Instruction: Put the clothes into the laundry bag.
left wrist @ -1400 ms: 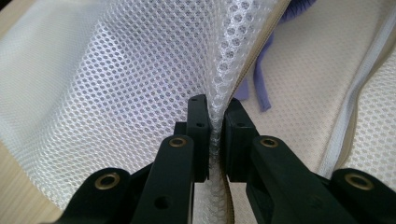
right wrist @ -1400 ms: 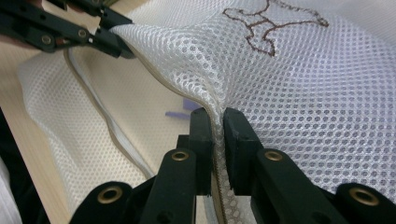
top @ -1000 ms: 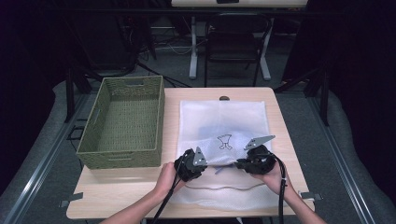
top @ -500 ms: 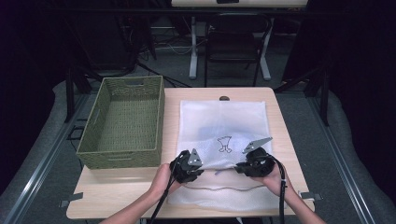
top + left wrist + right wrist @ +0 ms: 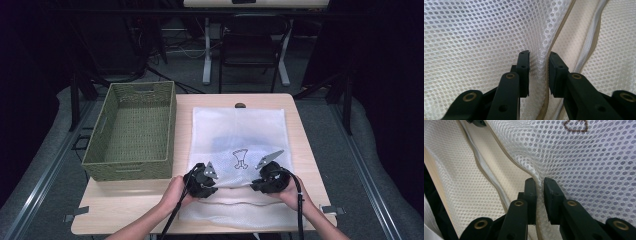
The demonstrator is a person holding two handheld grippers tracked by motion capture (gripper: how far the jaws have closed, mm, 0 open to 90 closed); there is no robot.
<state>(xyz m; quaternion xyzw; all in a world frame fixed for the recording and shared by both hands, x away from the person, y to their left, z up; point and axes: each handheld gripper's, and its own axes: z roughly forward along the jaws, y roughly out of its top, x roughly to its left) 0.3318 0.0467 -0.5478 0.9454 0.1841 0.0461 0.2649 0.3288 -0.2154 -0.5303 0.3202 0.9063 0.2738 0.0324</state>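
Note:
A white mesh laundry bag [image 5: 235, 135] with a small brown emblem [image 5: 240, 159] lies flat on the wooden table [image 5: 145, 205]. Both grippers sit at its near opening edge, side by side. My left gripper [image 5: 209, 184] [image 5: 539, 62] has just been opening its jaws; a fold of the bag's mesh [image 5: 474, 37] stands loosely between them. My right gripper [image 5: 262, 182] [image 5: 539, 185] is shut on the upper mesh layer [image 5: 586, 157] at the zipper hem. The lower layer and its zipper tape [image 5: 481, 160] lie apart underneath.
A green woven basket [image 5: 127, 167] stands on the table's left half, close beside the bag. The table's near edge runs just below the hands. A chair and desk legs [image 5: 250, 55] stand beyond the far edge.
Both grippers have drifted slightly toward the near edge of the table, still at the bag's opening edge. The basket has not moved.

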